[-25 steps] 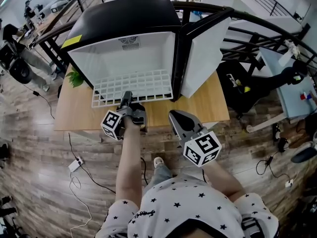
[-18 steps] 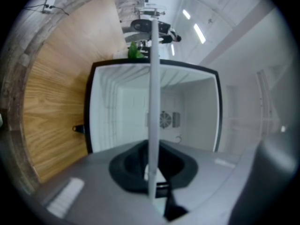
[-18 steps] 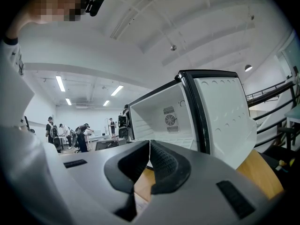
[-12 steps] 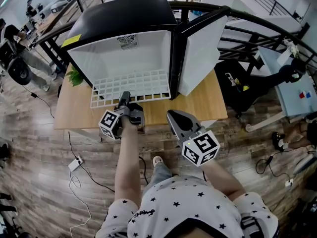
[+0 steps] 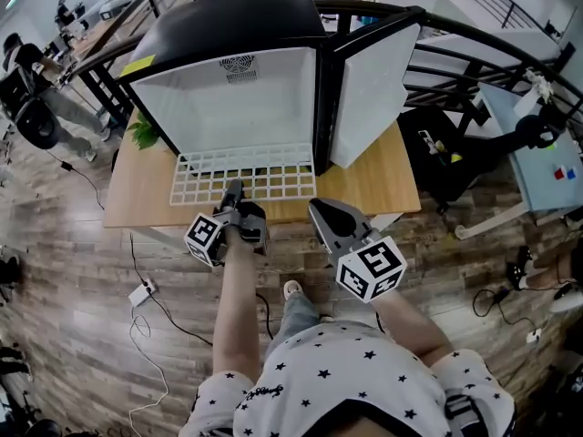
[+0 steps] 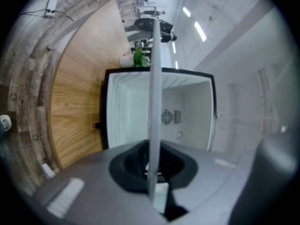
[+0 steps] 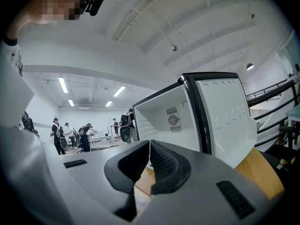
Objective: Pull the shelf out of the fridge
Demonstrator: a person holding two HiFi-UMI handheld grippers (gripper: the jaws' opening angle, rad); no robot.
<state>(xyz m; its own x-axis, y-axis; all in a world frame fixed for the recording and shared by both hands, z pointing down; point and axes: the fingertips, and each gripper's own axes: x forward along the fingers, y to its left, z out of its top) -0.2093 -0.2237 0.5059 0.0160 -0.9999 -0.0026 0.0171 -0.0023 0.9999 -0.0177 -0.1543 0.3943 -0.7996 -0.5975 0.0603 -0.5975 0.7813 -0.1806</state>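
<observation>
Meanwhile left tongs (image 5: 233, 189) clamp the shelf (image 5: 273, 178); right tongs (image 5: 317, 209) closed, empty, near the open fridge door (image 5: 373, 89).

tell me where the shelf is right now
Head view, centre-left: the shelf juts from the mouth of the open fridge over the table, its front edge held in the left gripper.

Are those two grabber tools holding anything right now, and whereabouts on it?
The left gripper clamps the front edge of the white wire grid shelf, near its middle. The right gripper is shut and empty.
</observation>
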